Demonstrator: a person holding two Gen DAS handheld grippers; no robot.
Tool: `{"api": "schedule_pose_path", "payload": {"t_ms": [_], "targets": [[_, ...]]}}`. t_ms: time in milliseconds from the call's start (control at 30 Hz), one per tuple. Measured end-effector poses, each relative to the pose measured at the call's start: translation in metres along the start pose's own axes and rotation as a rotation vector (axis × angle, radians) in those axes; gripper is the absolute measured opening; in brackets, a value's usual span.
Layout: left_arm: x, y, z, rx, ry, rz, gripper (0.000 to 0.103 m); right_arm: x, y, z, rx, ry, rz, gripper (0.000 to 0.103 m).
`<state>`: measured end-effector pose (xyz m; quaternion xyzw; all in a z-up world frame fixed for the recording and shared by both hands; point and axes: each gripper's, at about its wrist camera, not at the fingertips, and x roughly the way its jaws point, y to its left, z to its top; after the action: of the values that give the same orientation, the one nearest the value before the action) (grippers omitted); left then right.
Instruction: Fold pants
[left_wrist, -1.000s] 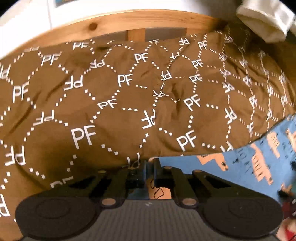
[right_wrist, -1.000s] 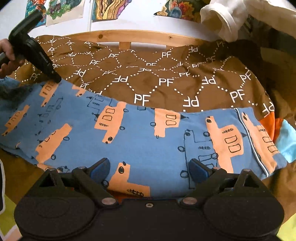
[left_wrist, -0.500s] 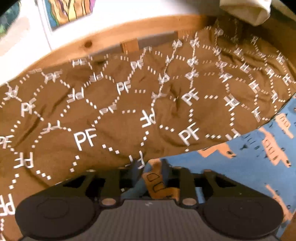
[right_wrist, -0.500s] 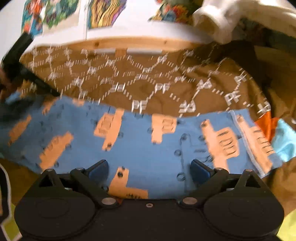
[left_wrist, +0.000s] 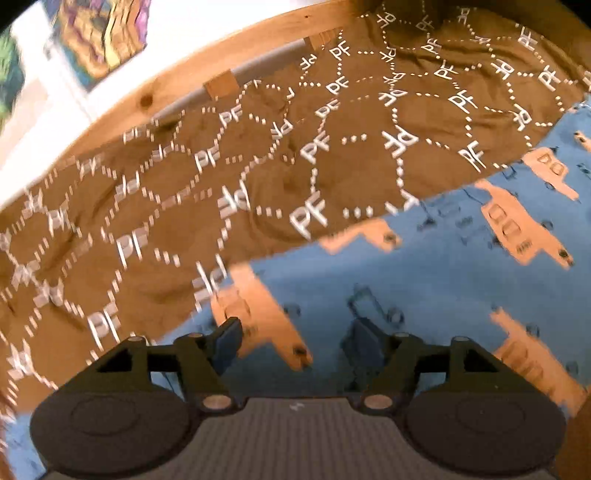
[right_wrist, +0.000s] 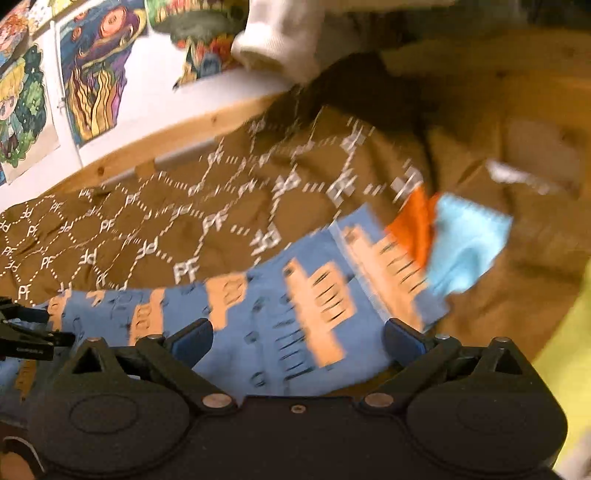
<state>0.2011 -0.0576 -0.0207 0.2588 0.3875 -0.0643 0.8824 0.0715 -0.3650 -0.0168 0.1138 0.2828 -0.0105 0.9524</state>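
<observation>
- The pants (left_wrist: 443, 280), blue with orange vehicle prints, are lying spread flat across a brown blanket (left_wrist: 221, 177) patterned with white dotted hexagons and "PF" letters.
- In the right wrist view the same pants (right_wrist: 266, 325) are stretching from the lower left edge toward an orange-and-light-blue cloth (right_wrist: 454, 240) that is sitting at their far end, touching or overlapping it.
- The left gripper (left_wrist: 295, 339) is hovering over the near part of the pants with its jaws opening; its blue pads are standing apart with fabric showing in the gap, but they are not pressing on it.
- That gripper is angling downward toward the bed, and its view is rolled so that the wooden bed rail (left_wrist: 192, 74) is running diagonally.
- The right gripper (right_wrist: 299, 339) is spreading its jaws very wide and is still widening them slightly; the pants are lying between and below the pads, and nothing is being pinched.
- It too is tilting down, with the picture blurred and rolled.
- At the left edge of the right wrist view, part of the left gripper (right_wrist: 26, 332) is poking in over the pants.
- Beyond the rail, colourful drawings (right_wrist: 96, 74) are hanging on the white wall, and a white garment (right_wrist: 288, 40) is dangling near the top.
</observation>
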Motion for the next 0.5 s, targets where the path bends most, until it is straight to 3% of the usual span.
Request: {"api": "schedule_pose_path", "payload": {"t_ms": [100,167,300,500], "targets": [[-0.016,-0.009,0.027,0.004,-0.067,-0.023,0.076,-0.012,-0.017,0.008,0.007,-0.048,-0.026,0.101],[-0.027,-0.02,0.051,0.009,-0.13,-0.1,0.084,-0.012,-0.03,0.015,0.03,-0.074,-0.044,0.101],[-0.041,-0.058,0.11,0.08,-0.228,-0.314,0.085,-0.007,-0.058,0.025,0.091,-0.057,0.009,0.1],[-0.023,-0.125,0.172,0.133,-0.225,-0.623,0.085,-0.002,-0.066,0.022,0.028,-0.037,0.018,0.089]]}}
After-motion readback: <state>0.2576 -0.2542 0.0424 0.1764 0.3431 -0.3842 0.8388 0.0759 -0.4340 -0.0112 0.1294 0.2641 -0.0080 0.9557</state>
